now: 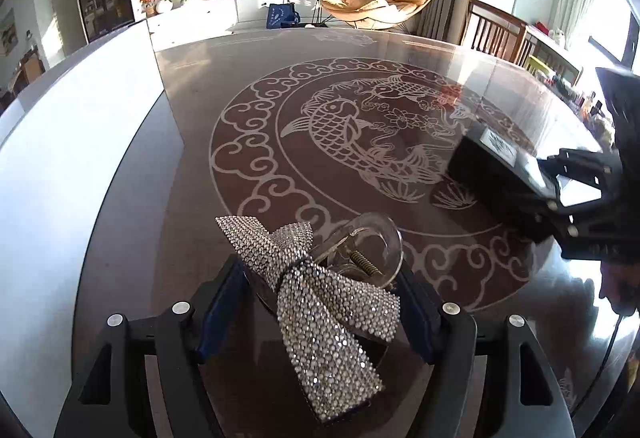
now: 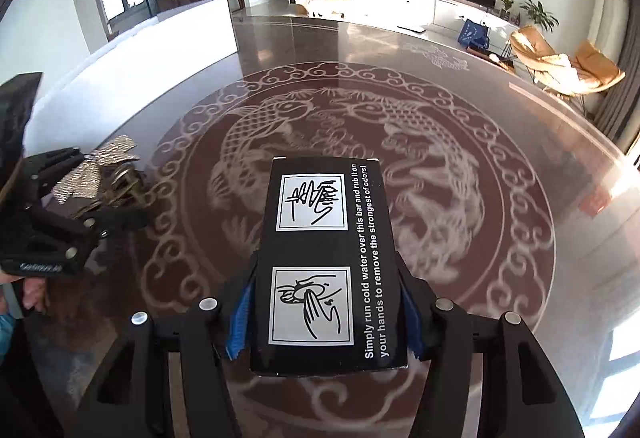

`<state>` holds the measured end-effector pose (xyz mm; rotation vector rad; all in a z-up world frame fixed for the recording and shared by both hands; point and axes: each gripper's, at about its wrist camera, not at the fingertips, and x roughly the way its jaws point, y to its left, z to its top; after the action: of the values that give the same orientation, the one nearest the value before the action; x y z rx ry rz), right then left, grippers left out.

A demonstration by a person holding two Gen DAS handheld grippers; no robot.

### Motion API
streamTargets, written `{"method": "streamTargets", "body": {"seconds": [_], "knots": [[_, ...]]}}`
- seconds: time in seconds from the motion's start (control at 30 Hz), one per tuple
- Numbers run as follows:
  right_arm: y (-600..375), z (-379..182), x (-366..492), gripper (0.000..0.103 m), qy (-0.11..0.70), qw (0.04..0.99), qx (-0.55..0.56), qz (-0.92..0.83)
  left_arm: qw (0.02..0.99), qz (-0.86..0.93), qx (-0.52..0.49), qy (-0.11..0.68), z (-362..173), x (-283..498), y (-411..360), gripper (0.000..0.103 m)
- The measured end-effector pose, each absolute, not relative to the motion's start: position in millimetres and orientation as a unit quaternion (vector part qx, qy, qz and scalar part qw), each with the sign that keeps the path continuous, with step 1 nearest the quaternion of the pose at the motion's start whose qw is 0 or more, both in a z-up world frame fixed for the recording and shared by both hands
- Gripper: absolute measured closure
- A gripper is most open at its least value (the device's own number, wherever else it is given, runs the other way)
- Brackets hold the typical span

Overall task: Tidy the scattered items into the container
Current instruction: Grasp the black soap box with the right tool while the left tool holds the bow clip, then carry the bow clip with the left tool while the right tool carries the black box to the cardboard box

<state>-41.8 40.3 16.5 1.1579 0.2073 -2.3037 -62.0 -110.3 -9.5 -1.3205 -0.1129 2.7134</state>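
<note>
**Me:** My left gripper point(image 1: 320, 302) has its blue-padded fingers point(image 1: 218, 312) pressed in on a rhinestone bow clip point(image 1: 316, 290). The sparkly bow drapes across the gap and a clear plastic clamp with a metal spring sticks out ahead. It sits low over the glass-topped table point(image 1: 224, 141), though I can't tell whether the clip's far end is touching the glass.

**Partner:** And the other one?

**Me:** My right gripper point(image 2: 326, 314) is clamped on the long sides of a black box point(image 2: 326, 258), the one printed with hand-washing pictures and a line about running cold water over a bar. It points forward, about level, over the fish and dragon pattern. In the left view the box point(image 1: 492, 165) is off to my right, well apart from the clip.

**Partner:** Where's the container?

**Me:** Neither camera shows it, so I'd judge that both items are picked up and waiting to be carried.

**Partner:** How would you do that well?

**Me:** Find the container before swinging either arm, and bring in one hand at a time so they don't cross. The bow is floppy and the clamp is slick plastic, so I think the clip could twist out; I'd keep it low and slow. The box is rigid and squarely held. I'd lower it inside before letting go.
</note>
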Motion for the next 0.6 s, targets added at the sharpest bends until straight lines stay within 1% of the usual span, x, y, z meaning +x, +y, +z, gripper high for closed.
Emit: {"method": "streamTargets", "body": {"seconds": [0.07,0.1,0.23,0.3,0.37,0.6], "knots": [[55,20,-14,0.044,0.032,0.275,0.423,-0.862,0.067,0.900,-0.424,-0.080,-6,-40,-112,0.033],[61,20,-2,0.044,0.014,0.275,0.422,-0.864,0.067,0.901,-0.419,-0.084,-5,-30,-110,0.033],[74,15,25,0.044,-0.060,0.281,0.426,-0.858,0.076,0.906,-0.414,-0.051,1,-3,-97,0.034],[68,17,29,0.044,-0.067,0.286,0.430,-0.854,0.075,0.909,-0.408,-0.044,8,4,-97,0.035],[58,24,30,0.044,-0.064,0.292,0.425,-0.854,0.073,0.911,-0.402,-0.058,20,6,-105,0.037],[3,85,12,0.044,-0.064,0.337,0.385,-0.857,0.050,0.920,-0.372,-0.111,64,6,-155,0.037]]}}
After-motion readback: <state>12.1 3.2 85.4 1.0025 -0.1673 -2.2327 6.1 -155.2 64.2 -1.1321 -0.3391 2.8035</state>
